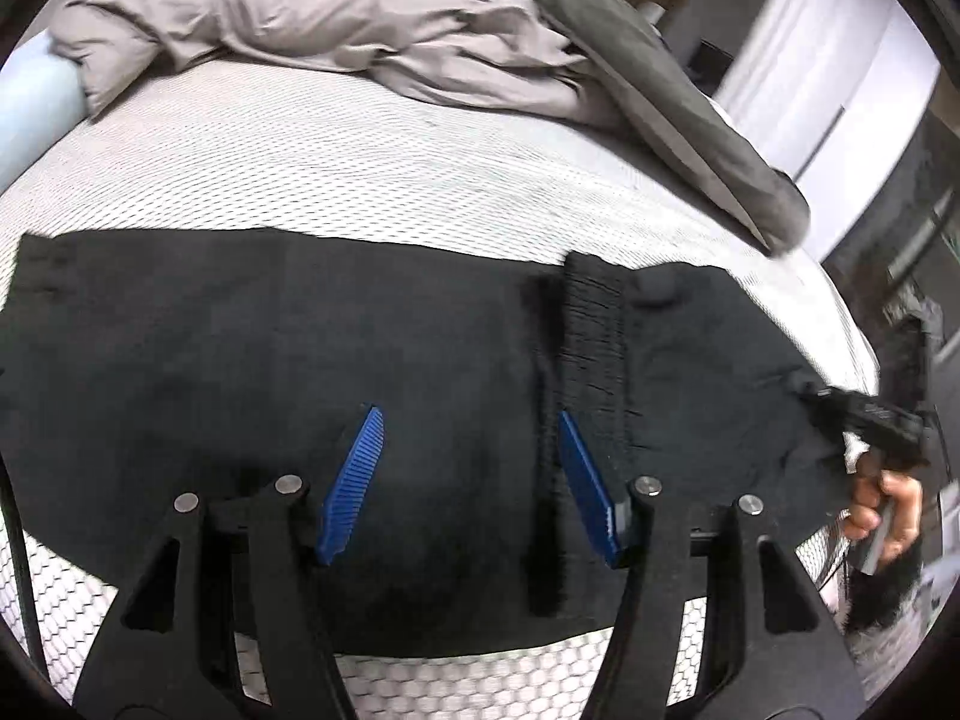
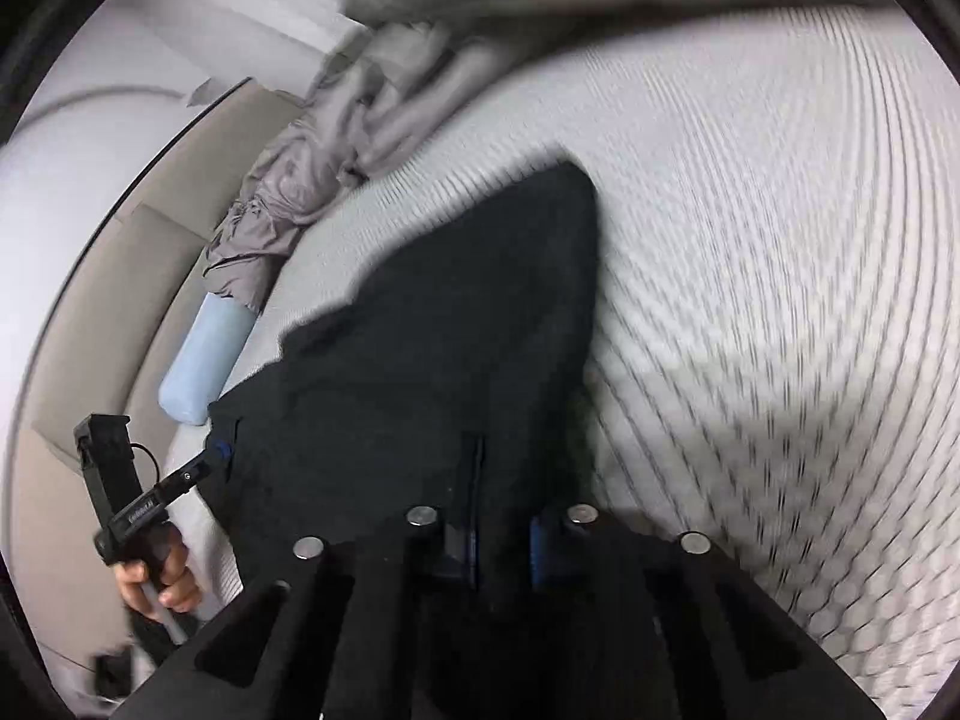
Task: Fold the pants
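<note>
The black pants [image 1: 300, 360] lie spread across the white mesh mattress [image 1: 360, 168], with the ribbed waistband [image 1: 594, 336] right of centre. My left gripper [image 1: 471, 438] is open just above the pants, its blue pads [image 1: 354, 486] apart and empty. My right gripper [image 2: 504, 546] is shut on the black pants [image 2: 450, 330], and the cloth rises from the mattress into its jaws. In the left wrist view the right gripper [image 1: 864, 420] holds the pants' right edge. In the right wrist view the left gripper [image 2: 210, 456] sits at the pants' left edge.
A crumpled grey sheet [image 1: 312, 18] and a dark grey blanket [image 1: 678, 96] lie at the far side of the mattress. A light blue bolster [image 2: 207, 354] lies at the mattress edge beside a beige headboard [image 2: 102, 312]. The mattress edge drops off at the right [image 1: 852, 312].
</note>
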{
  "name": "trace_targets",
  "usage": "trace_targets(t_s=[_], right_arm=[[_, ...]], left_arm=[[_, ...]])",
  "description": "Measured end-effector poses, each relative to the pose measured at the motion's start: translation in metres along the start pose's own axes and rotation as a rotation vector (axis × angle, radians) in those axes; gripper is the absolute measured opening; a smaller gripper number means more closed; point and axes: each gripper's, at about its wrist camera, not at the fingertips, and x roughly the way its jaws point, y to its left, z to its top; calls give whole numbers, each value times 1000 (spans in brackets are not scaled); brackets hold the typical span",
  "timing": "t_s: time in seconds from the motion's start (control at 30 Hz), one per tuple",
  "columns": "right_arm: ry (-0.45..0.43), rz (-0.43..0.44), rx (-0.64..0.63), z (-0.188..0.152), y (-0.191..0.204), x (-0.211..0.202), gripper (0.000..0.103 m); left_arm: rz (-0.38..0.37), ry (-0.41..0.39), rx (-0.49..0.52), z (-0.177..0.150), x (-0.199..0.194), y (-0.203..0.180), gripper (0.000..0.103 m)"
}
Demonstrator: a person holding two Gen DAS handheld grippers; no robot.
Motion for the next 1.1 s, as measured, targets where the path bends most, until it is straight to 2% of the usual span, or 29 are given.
trace_targets(t_s=[0.03,0.1,0.17,0.2,0.27,0.33,0.4,0.43,0.53,0.6,0.67,0.73,0.8,0.83,0.9,0.97,1.0,1.07,1.1], right_arm=[[-14,-17,-20,7,6,-2,10],[-10,-121,-79,15,7,1,13],[96,-244,-42,4,-13,24,29],[132,-260,-21,-1,-21,34,30],[66,-275,-29,-1,-10,22,31],[13,-335,-107,-3,15,5,35],[-29,-343,-184,-9,34,-13,42],[-29,-326,-202,-15,44,-16,42],[16,-210,-241,-31,67,-10,42],[55,-201,-292,-39,82,9,43],[142,-225,-339,-52,81,26,44],[173,-296,-447,-62,87,41,44],[189,-333,-504,-66,90,35,45],[193,-380,-521,-67,90,28,45],[185,-456,-566,-74,86,16,45],[156,-438,-541,-73,88,9,46],[136,-424,-516,-73,88,3,46],[87,-380,-491,-73,96,-2,46],[74,-357,-485,-74,95,-8,46]], left_arm=[[10,0,2,-1,-2,4,57],[32,1,15,-4,-4,10,57],[38,15,19,-5,0,13,57],[35,23,19,-7,2,14,57],[24,24,28,-9,3,10,57],[-6,35,67,-10,2,-4,57],[-44,51,107,-11,6,-19,57],[-78,75,127,-14,10,-28,57],[-144,158,166,-25,29,-49,57],[-146,199,215,-34,39,-63,56],[-85,215,305,-43,47,-75,54],[-36,211,409,-52,46,-87,54],[-23,216,443,-56,42,-89,55],[-27,216,438,-56,40,-89,55],[-31,197,435,-53,32,-91,55],[-9,131,441,-48,17,-97,55],[10,57,435,-44,7,-102,55],[-11,-31,414,-35,-2,-112,55],[-29,-45,408,-34,-2,-119,55]])
